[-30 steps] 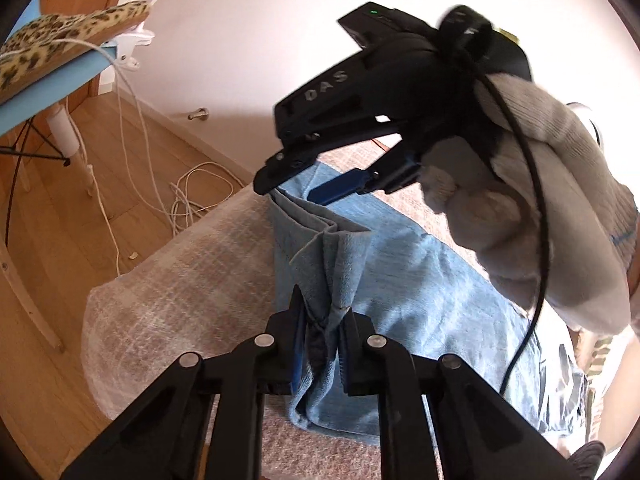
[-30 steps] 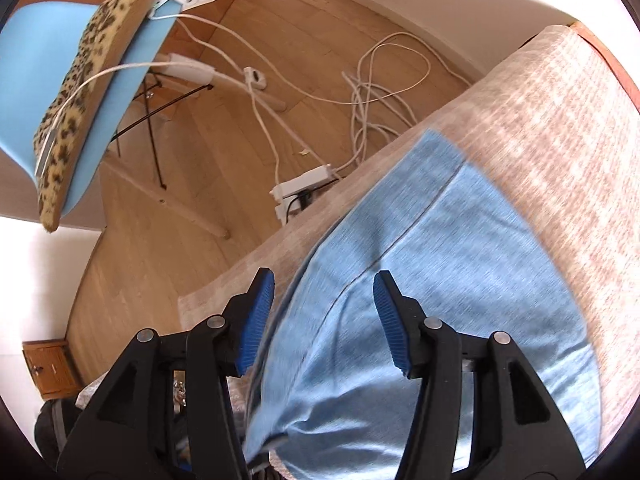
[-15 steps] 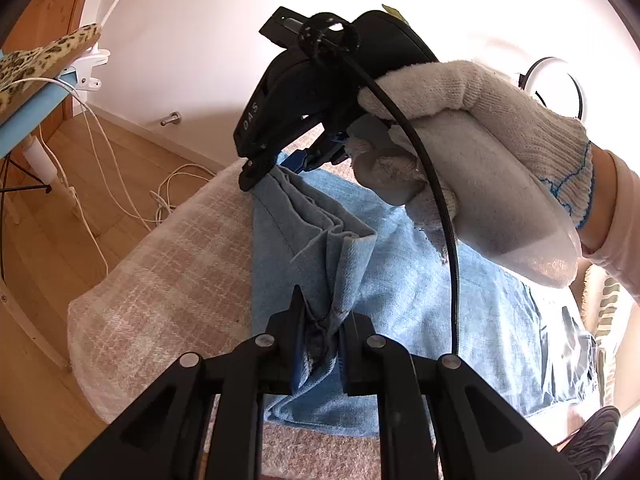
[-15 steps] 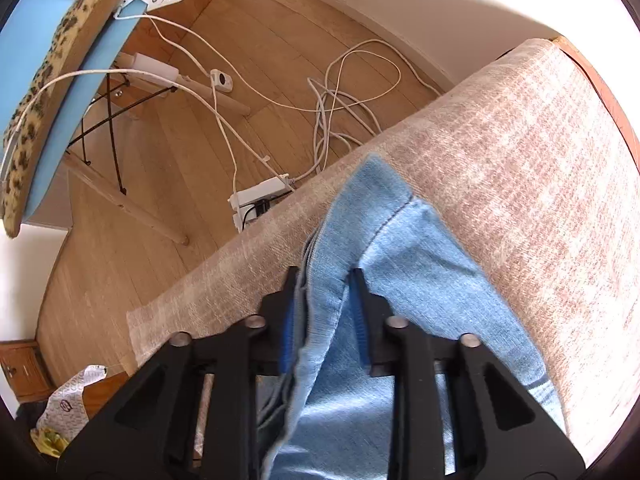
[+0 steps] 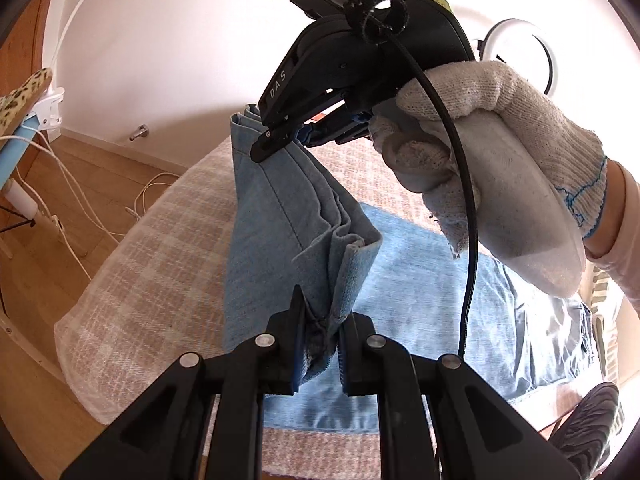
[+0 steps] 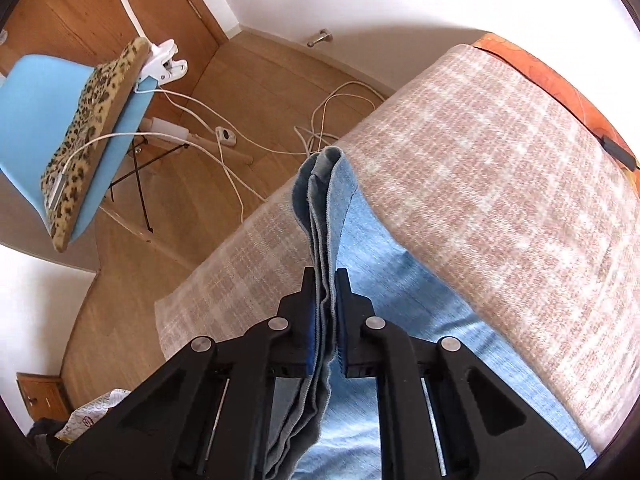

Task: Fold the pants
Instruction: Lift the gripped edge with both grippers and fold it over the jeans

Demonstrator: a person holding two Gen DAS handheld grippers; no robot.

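Light blue denim pants (image 5: 420,280) lie along a beige checked bed cover (image 5: 140,280). My left gripper (image 5: 320,320) is shut on the bunched near corner of the leg hems. In a white-gloved hand (image 5: 500,184), my right gripper (image 5: 296,136) pinches the far corner of the same hems. The hem edge hangs stretched between the two, lifted off the cover. In the right wrist view, the right gripper (image 6: 325,292) is closing its jaws, and the blue pads press on several folded denim layers (image 6: 328,184).
A blue chair with a leopard-print cushion (image 6: 80,128) stands on the wooden floor beside the bed. White cables (image 6: 320,120) trail below the bed's end. An orange cloth (image 6: 540,76) borders the cover's far side. A ring light (image 5: 516,52) stands behind the gloved hand.
The right gripper went from open over flat denim to shut on the hem corner. Both grippers have risen, lifting the hem edge off the bed cover.
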